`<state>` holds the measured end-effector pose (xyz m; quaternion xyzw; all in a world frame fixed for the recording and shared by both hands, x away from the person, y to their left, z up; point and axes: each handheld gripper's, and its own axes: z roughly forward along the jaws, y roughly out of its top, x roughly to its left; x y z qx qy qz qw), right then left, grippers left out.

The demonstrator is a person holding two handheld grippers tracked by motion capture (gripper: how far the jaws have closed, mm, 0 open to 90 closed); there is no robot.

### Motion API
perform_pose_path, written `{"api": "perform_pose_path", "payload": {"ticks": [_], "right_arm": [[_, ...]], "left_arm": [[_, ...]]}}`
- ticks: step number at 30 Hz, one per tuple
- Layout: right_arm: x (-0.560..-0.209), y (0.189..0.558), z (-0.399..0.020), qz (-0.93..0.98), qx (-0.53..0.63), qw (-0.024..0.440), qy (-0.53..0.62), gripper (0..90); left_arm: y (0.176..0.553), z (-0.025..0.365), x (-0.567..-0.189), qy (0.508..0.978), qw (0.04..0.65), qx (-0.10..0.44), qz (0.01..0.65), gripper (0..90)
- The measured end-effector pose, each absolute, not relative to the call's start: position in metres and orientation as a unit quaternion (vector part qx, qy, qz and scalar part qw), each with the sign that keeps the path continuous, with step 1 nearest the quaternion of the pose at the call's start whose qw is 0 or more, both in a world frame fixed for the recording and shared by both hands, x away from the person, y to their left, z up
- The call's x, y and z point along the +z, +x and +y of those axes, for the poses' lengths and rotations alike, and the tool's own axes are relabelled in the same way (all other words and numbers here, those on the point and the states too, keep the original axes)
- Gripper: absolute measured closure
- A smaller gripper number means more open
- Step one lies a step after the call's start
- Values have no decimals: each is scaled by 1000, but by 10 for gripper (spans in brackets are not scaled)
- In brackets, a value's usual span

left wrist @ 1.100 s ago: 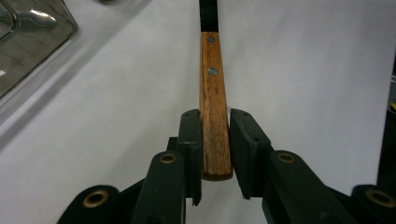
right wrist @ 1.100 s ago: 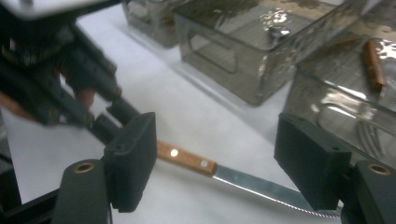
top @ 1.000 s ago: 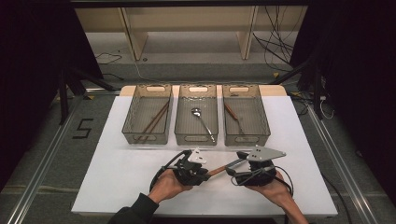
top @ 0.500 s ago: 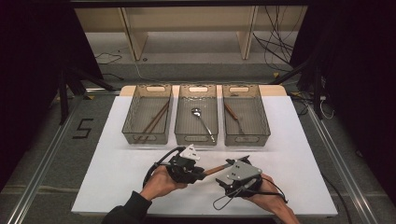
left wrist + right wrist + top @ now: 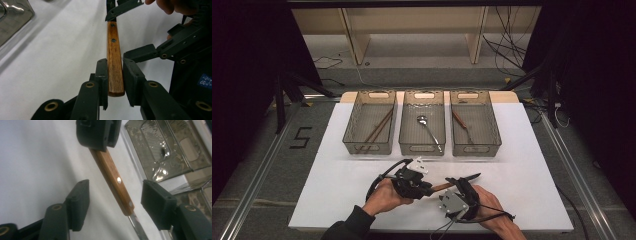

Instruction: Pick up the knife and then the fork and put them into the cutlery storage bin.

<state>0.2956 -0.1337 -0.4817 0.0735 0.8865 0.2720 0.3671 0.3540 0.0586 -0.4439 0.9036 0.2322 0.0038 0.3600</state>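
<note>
The knife (image 5: 447,185) lies low over the white table (image 5: 537,165), near the front edge, between the two hands. The left gripper (image 5: 115,75) squeezes the end of its wooden handle. The right gripper (image 5: 113,205) points across the handle, and its jaws have just been closing (they stand on each side of the wood, not touching it). Both hands come in from the bottom, wrists bent toward each other. There is bare table all around, and three trays (image 5: 422,122) sit well apart, farther back. The blade is cut off in both gripper views and partly hidden by the right gripper from above.
</note>
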Motion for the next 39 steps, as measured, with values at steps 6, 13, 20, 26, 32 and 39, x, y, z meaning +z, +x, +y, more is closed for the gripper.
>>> {"api": "perform_pose_path", "payload": {"ticks": [6, 13, 20, 26, 32, 39], "right_arm": [[-483, 293, -133, 877, 250, 407, 41, 520], [-485, 288, -131, 862, 244, 443, 16, 623], [-487, 284, -129, 853, 228, 469, -16, 719], [-489, 281, -127, 848, 212, 484, -38, 759], [-492, 279, -125, 843, 198, 496, -61, 795], [-488, 277, -125, 835, 185, 513, -66, 812]], "left_arm": [[353, 60, -440, 903, 363, -1, 232, 745], [353, 61, -437, 901, 366, -8, 234, 744], [353, 61, -435, 900, 366, -11, 234, 744], [354, 63, -434, 899, 369, -20, 237, 743], [356, 66, -432, 892, 379, -29, 243, 739], [357, 73, -424, 876, 407, -36, 256, 623]]}}
